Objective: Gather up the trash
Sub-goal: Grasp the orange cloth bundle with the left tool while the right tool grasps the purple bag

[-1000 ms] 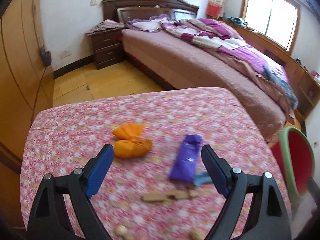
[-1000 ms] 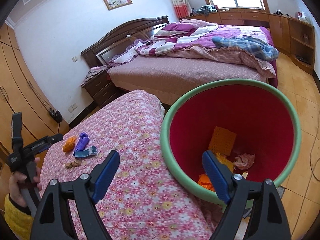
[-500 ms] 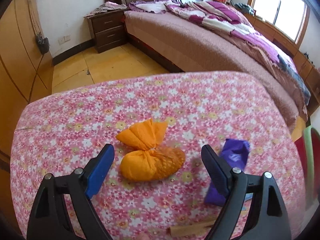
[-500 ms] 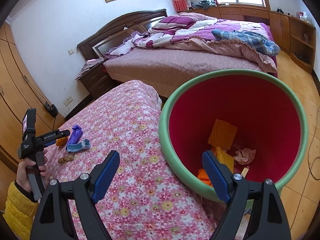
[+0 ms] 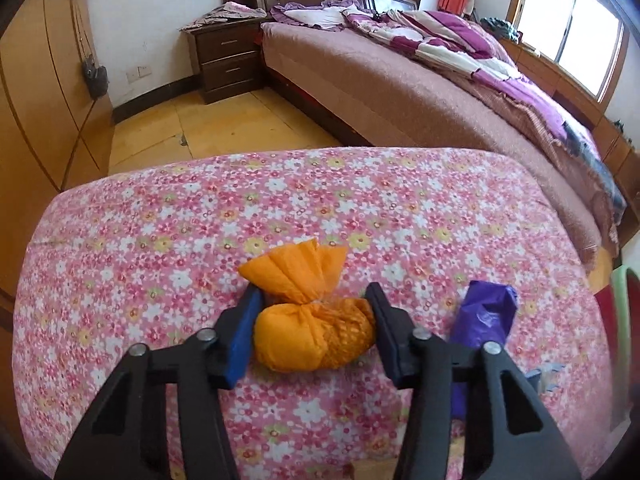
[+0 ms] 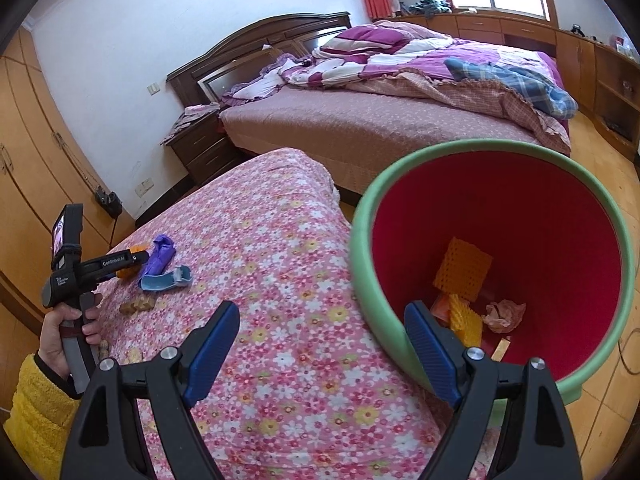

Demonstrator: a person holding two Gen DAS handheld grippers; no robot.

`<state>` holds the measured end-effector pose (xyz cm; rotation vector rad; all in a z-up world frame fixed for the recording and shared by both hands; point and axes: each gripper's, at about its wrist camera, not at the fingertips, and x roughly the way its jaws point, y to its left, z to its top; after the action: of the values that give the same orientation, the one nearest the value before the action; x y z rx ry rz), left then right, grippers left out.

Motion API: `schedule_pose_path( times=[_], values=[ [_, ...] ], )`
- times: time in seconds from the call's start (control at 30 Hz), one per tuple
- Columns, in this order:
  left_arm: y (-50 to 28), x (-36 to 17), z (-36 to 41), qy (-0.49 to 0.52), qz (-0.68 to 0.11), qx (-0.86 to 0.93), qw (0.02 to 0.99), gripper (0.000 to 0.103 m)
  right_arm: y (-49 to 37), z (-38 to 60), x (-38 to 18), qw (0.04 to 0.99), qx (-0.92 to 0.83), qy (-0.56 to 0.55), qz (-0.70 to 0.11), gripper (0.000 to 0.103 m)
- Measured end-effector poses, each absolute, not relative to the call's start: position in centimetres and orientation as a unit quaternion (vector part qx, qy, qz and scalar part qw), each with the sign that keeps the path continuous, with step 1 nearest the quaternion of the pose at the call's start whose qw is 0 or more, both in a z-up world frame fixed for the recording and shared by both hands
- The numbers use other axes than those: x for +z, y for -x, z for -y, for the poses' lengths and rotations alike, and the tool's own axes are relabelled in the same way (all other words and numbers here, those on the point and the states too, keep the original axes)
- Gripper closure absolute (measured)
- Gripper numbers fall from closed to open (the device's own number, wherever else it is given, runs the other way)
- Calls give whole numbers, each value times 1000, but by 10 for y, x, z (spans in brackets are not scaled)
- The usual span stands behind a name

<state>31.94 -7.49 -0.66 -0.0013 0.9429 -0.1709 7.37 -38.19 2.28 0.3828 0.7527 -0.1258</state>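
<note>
Bedroom walls, a wardrobe and a wide bed (image 5: 420, 92) fill the far background; nearer lies the bench (image 5: 280, 208) under a pink flowered cloth. At its right edge stands the red bin (image 6: 560, 240) with a green rim, already holding orange scraps and a crumpled paper. On the cloth lie a purple wrapper (image 5: 486, 316), a pale blue piece (image 6: 166, 280) and small wooden bits (image 6: 138, 305). The orange bundle (image 5: 316, 332), knotted at its neck, sits on the near part of the bench between the left tongs (image 5: 314, 334), which are closing around it, pads just at its sides. The right tongs (image 6: 320, 354) hang wide and empty over the near edge of the bench beside the bin. Judging from this, the soft, rounded bundle could squeeze out forward as the pads press, or the grip could catch only loose wrapping and slip on lifting.
</note>
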Motion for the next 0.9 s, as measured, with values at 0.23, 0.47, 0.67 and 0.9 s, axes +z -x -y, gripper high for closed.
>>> schedule_pose_path(
  times=[0.23,0.47,0.67,0.9],
  values=[
    [-292,29,50,9,-411,-81,908,54,-90,359,33,912,-23,-176,-370,17],
    [-273,44,2,37,-409,-28,911,54,-120,319,42,912,19,-151,-382,17],
    [-263,33,-29,61,-403,16,913,54,-159,273,44,910,62,-122,-392,17],
    [-254,18,-40,77,-397,28,914,54,-201,228,30,903,82,-91,-411,17]
  ],
)
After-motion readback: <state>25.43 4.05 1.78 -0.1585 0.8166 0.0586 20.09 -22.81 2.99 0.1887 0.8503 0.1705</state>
